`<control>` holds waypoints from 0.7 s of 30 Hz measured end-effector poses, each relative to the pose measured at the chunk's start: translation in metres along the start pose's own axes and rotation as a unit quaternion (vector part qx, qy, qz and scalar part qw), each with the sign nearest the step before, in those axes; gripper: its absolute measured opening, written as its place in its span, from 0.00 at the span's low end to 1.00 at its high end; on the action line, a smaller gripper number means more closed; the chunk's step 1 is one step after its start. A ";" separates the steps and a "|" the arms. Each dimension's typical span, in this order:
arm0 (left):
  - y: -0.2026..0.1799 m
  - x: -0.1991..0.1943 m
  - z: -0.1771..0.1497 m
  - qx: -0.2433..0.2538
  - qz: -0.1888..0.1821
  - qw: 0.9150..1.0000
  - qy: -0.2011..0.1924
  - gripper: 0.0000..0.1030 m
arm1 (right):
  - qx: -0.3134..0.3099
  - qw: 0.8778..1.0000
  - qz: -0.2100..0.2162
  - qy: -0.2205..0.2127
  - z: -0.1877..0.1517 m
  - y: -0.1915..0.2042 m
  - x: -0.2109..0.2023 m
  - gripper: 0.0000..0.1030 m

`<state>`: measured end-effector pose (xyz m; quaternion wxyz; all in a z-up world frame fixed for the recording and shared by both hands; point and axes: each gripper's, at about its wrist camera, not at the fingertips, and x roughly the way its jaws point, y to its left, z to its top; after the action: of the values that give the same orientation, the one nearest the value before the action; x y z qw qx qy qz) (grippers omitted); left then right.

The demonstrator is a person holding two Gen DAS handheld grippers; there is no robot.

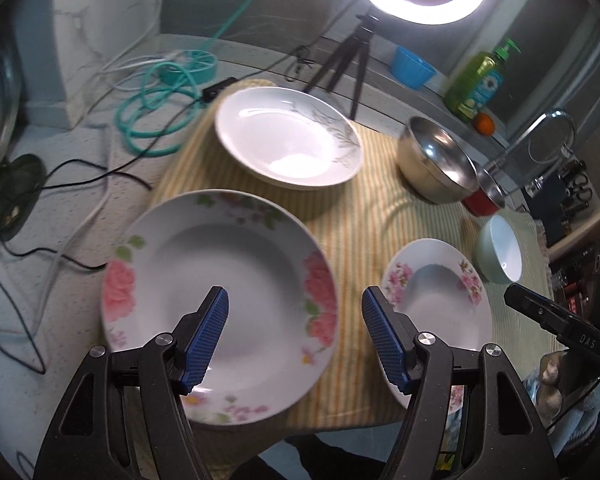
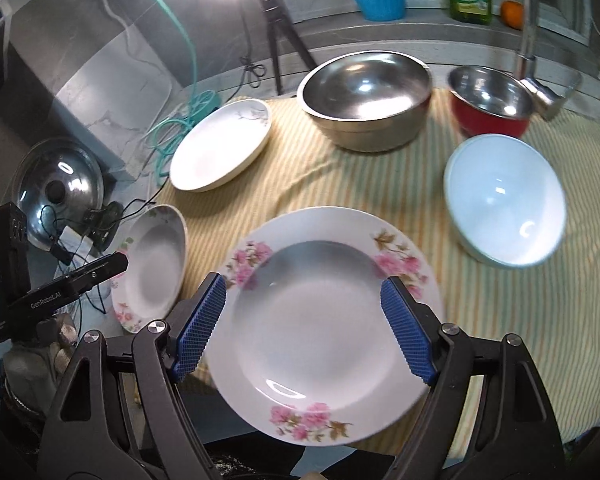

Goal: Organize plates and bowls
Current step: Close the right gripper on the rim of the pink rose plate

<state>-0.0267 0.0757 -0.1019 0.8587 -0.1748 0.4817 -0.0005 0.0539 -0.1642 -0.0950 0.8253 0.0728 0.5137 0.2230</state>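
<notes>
both hand-held grippers wide open, empty: left hand-held gripper (image 1: 295,336) above large rose-patterned white plate (image 1: 220,304), right hand-held gripper (image 2: 303,324) above small pink-blossom plate (image 2: 332,316). both plates flat on striped yellow cloth (image 2: 380,184) covering counter, unstacked, apart for sorting.

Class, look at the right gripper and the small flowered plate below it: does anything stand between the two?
Nothing visible does. The right gripper is open above the small flowered plate, with only air between. The pale bowl sits off to the side.
</notes>
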 end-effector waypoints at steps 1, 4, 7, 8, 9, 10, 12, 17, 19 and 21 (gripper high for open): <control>0.006 -0.002 -0.001 -0.006 0.004 1.000 -0.002 0.67 | -0.006 1.000 0.004 0.001 0.001 0.006 0.003 0.80; 0.023 -0.009 -0.006 -0.028 0.018 0.999 -0.011 0.67 | -0.022 1.000 0.016 0.007 0.005 0.022 0.011 0.80; 0.039 -0.016 -0.011 -0.045 0.033 0.998 -0.021 0.67 | -0.038 0.999 0.029 0.014 0.009 0.041 0.022 0.80; 0.043 -0.017 -0.012 -0.048 0.039 0.998 -0.022 0.67 | -0.043 0.999 0.028 0.017 0.009 0.045 0.025 0.80; 0.048 -0.018 -0.013 -0.052 0.045 0.997 -0.024 0.67 | -0.052 0.998 0.032 0.020 0.011 0.053 0.030 0.80; 0.054 -0.019 -0.015 -0.057 0.051 0.997 -0.026 0.67 | -0.059 0.997 0.034 0.022 0.011 0.058 0.033 0.80; 0.065 -0.019 -0.018 -0.069 0.058 0.996 -0.026 0.67 | -0.072 0.996 0.040 0.031 0.013 0.069 0.044 0.77; 0.090 -0.015 -0.020 -0.099 0.058 0.993 -0.019 0.64 | -0.086 0.993 0.059 0.058 0.017 0.088 0.068 0.61; 0.095 -0.013 -0.018 -0.104 0.053 0.993 -0.017 0.61 | -0.087 0.991 0.067 0.071 0.019 0.094 0.079 0.54; 0.099 -0.009 -0.017 -0.104 0.052 0.993 -0.013 0.56 | -0.084 0.991 0.071 0.079 0.021 0.098 0.088 0.53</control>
<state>-0.0628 0.1649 -0.1321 0.8407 -0.2379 0.4767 0.0969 0.0768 -0.0361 -0.1228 0.7672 0.0215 0.5507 0.3282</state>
